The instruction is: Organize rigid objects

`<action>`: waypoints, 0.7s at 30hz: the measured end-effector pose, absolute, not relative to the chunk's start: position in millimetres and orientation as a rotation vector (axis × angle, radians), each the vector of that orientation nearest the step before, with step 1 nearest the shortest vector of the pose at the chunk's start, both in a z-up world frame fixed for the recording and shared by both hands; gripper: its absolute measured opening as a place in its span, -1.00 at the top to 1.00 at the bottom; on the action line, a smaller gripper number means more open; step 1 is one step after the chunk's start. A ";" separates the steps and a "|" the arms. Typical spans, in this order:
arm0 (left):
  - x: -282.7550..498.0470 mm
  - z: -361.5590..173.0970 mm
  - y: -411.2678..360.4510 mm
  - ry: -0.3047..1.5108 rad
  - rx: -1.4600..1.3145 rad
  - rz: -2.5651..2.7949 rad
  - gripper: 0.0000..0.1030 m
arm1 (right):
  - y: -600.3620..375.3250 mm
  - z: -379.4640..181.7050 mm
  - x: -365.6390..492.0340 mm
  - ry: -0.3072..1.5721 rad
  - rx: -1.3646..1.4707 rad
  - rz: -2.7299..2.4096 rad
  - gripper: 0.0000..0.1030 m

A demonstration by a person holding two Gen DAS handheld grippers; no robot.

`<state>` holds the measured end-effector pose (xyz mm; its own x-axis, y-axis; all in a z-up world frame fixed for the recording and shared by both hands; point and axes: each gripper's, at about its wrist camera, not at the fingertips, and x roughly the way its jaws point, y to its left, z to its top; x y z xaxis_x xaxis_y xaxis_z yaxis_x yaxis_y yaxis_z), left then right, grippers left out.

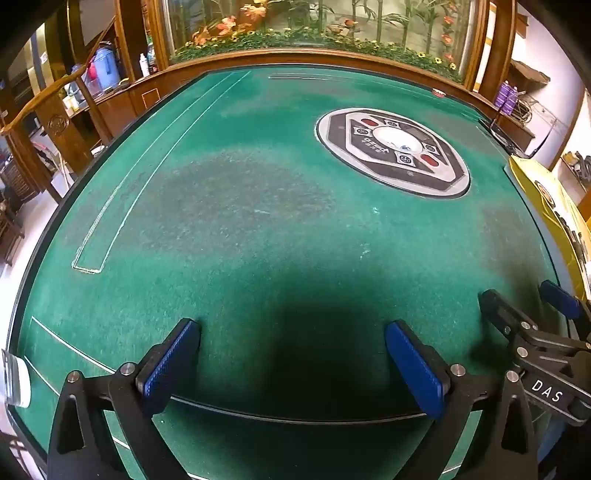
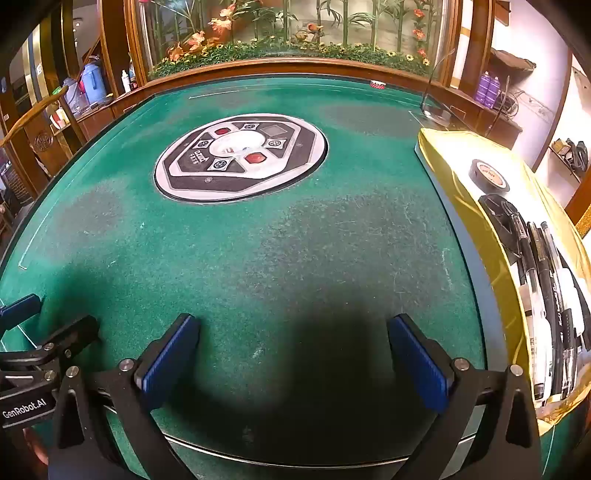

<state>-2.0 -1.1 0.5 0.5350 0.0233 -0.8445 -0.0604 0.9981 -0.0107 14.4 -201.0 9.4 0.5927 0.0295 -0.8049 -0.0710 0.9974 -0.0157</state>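
Note:
A gold tray (image 2: pixel 465 155) lies along the right edge of the green felt table (image 2: pixel 280 251). In it lie a black tape roll (image 2: pixel 489 174), a black object (image 2: pixel 496 218) and several pens (image 2: pixel 546 295) side by side. The tray's edge also shows in the left wrist view (image 1: pixel 532 177). My left gripper (image 1: pixel 291 354) is open and empty, low over the near felt. My right gripper (image 2: pixel 293 350) is open and empty, left of the tray. Each gripper shows in the other's view, the right gripper (image 1: pixel 532 306) and the left gripper (image 2: pixel 48 314).
A round control panel (image 2: pixel 242 157) is set in the table's middle; it also shows in the left wrist view (image 1: pixel 393 151). A wooden rim and a glass plant display (image 2: pixel 295 33) stand at the far side. A wooden chair (image 1: pixel 48 122) stands at the left.

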 end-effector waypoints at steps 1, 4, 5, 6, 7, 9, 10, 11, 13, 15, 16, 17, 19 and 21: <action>-1.9 0.7 -1.0 1.005 -0.040 0.050 -0.99 | -201.1 9.2 14.9 0.950 -0.047 0.059 -0.99; -1.6 1.5 -0.9 1.005 -0.040 0.050 -0.99 | -201.1 9.4 14.5 0.935 -0.050 0.058 -0.99; -5.8 0.9 -1.1 1.005 -0.039 0.049 -0.99 | -201.2 9.4 14.5 0.935 -0.049 0.058 -0.99; -6.2 1.0 -1.2 1.005 -0.039 0.048 -0.99 | -201.2 9.4 14.5 0.935 -0.049 0.058 -0.99; -6.5 1.2 -1.1 1.005 -0.039 0.048 -0.99 | -201.2 9.4 14.5 0.934 -0.049 0.058 -0.99; -6.0 0.7 -1.8 1.005 -0.039 0.050 -0.99 | -201.4 9.4 14.5 0.935 -0.048 0.058 -0.99; -6.4 0.7 -2.0 1.005 -0.039 0.050 -0.99 | -201.4 9.4 14.6 0.935 -0.048 0.058 -0.99; -6.8 0.8 -2.2 1.005 -0.039 0.049 -0.99 | -201.4 9.4 14.5 0.934 -0.048 0.058 -0.99; -5.9 0.7 -1.7 1.005 -0.040 0.050 -0.99 | -199.5 9.3 14.7 0.935 -0.054 0.063 -0.99; -6.1 0.6 -2.0 1.004 -0.040 0.050 -0.99 | -198.1 9.2 14.9 0.935 -0.057 0.072 -0.99; -6.5 0.7 -2.1 1.004 -0.040 0.050 -0.99 | -196.6 9.1 14.9 0.935 -0.062 0.080 -0.99; -6.4 0.7 -2.0 1.005 -0.040 0.050 -0.99 | -195.8 9.0 15.1 0.935 -0.065 0.083 -0.99; -6.6 0.8 -1.7 1.004 -0.040 0.050 -0.99 | -195.5 9.1 14.9 0.934 -0.063 0.084 -0.99; -6.3 -0.3 -1.9 1.005 -0.040 0.050 -0.99 | -197.0 9.5 15.3 0.934 -0.057 0.087 -0.99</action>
